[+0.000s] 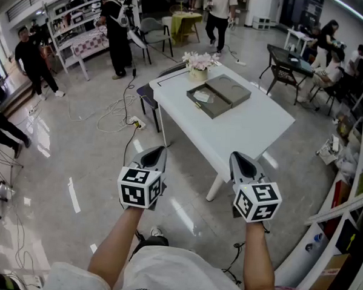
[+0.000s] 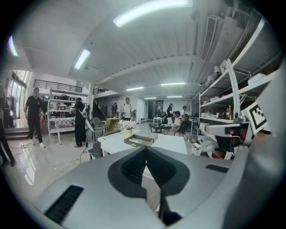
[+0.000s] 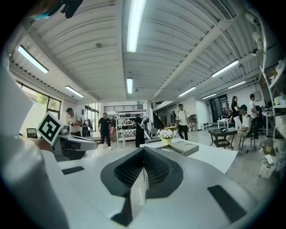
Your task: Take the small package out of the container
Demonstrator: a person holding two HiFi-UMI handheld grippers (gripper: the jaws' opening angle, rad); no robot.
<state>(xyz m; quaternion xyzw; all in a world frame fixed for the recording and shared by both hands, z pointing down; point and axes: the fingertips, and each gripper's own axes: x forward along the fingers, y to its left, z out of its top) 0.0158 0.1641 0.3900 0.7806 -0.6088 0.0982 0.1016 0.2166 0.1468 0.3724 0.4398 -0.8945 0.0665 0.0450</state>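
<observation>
Head view: left gripper (image 1: 157, 151) and right gripper (image 1: 241, 158) hang above the floor, well short of the white table (image 1: 249, 133). The small package (image 1: 202, 96) lies inside the open container (image 1: 212, 110). Left gripper view: jaws pressed together, empty; package indiscernible. Right gripper view: jaws likewise together, empty.

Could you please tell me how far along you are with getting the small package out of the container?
Nothing looks done yet: the small package appears to lie in the open grey container on the white table. Nothing is in hand: the left gripper and right gripper are shut and empty, short of the table. Left to do: approach, grasp the package and lift it out.
</observation>
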